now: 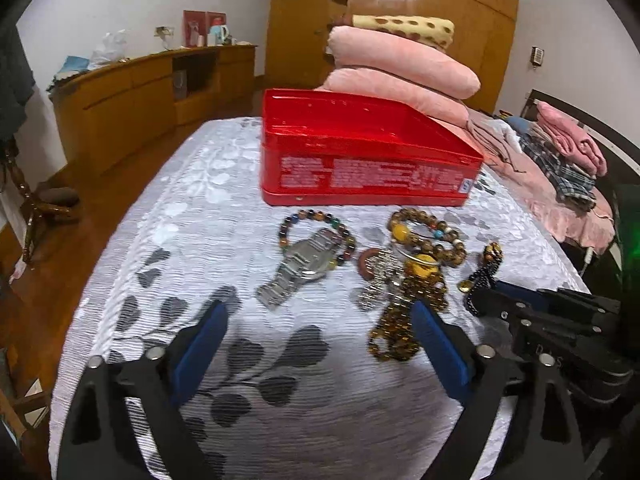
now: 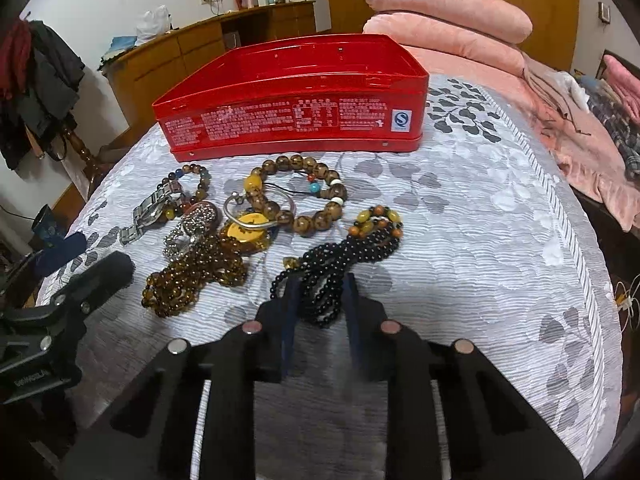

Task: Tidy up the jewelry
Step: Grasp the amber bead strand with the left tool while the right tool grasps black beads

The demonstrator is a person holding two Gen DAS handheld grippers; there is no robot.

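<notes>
An open red tin [image 1: 360, 160] [image 2: 296, 116] stands on the patterned bedspread. In front of it lies jewelry: a silver watch [image 1: 300, 264] [image 2: 150, 210] over a multicolour bead bracelet [image 1: 316, 236], a large wooden bead bracelet [image 1: 432, 236] [image 2: 304, 196], a brown bead necklace [image 1: 400, 320] [image 2: 192, 280] and a black bead necklace [image 2: 340, 268] [image 1: 482, 276]. My left gripper [image 1: 320, 312] is open, near the watch and brown necklace. My right gripper [image 2: 320, 292] has its fingers on both sides of the black necklace's near loop, with a gap still showing.
Folded pink quilts [image 1: 404, 68] are stacked behind the tin, with more pink bedding [image 2: 580, 136] to the right. A wooden cabinet [image 1: 152, 96] stands along the left wall. The bed edge [image 1: 92, 280] drops to the wooden floor at left.
</notes>
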